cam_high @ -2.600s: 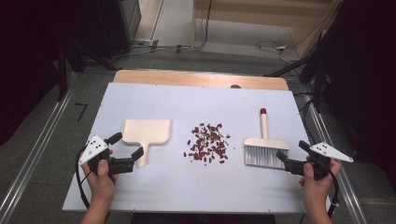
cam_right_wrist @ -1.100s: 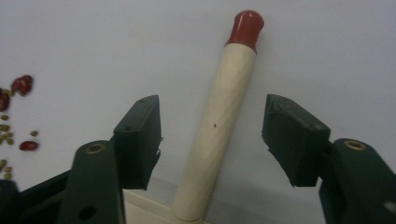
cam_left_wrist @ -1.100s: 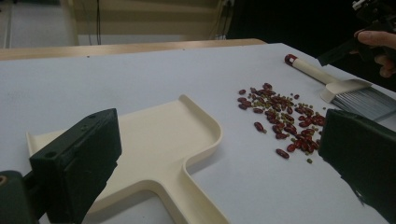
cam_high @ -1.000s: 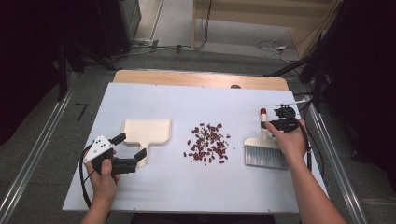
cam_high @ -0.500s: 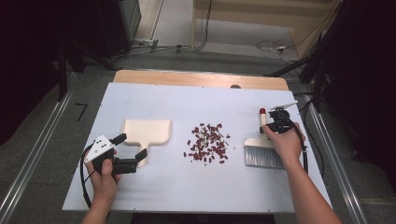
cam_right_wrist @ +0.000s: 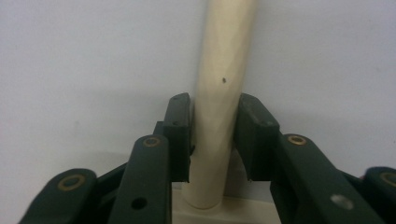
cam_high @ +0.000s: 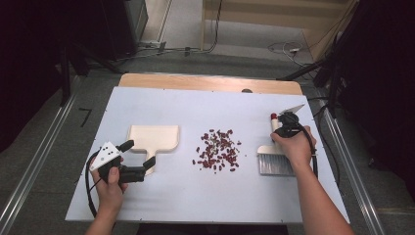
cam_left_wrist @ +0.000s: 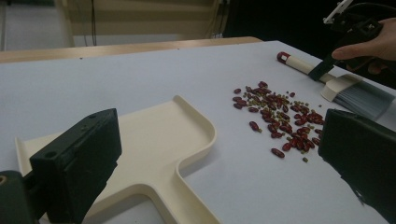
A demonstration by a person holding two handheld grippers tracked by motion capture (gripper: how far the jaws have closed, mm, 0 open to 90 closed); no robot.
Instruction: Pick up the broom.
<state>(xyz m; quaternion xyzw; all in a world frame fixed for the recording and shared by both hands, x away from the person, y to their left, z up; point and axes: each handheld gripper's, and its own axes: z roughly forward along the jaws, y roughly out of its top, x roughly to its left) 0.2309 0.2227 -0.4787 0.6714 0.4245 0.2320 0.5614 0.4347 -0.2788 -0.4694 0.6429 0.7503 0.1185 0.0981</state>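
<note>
We see a hand brush [cam_high: 275, 155] lying at the right of a white table [cam_high: 186, 196], its long axis running away from the person — the red-tipped cream handle [cam_right_wrist: 222, 93] points toward the far edge, the grey bristles [cam_high: 275, 165] toward the near one. The right gripper [cam_high: 286, 128] comes down on the handle just beyond the brush head; in the right gripper view the two black jaws sit on either side of the handle, the left one against it and the right with a thin gap that we cannot judge for certain, so whether the grip is closed we cannot tell.

At the left, a cream dustpan [cam_high: 153, 139] lies flat with its wide mouth toward the far edge and its short handle toward the person. The left gripper [cam_high: 142, 159] hovers over that handle with its jaws spread wide, holding nothing. Between pan and brush, a loose scatter of dark red beans [cam_high: 218, 151] sits near the table's middle, apart from both.

The tabletop is matt white with a bare wooden strip [cam_high: 210, 83] along its far edge. Around it we see grey floor [cam_high: 44, 142], metal rails on both sides, cables [cam_high: 176, 49] on the floor beyond, and dark equipment at the edges of the room.
</note>
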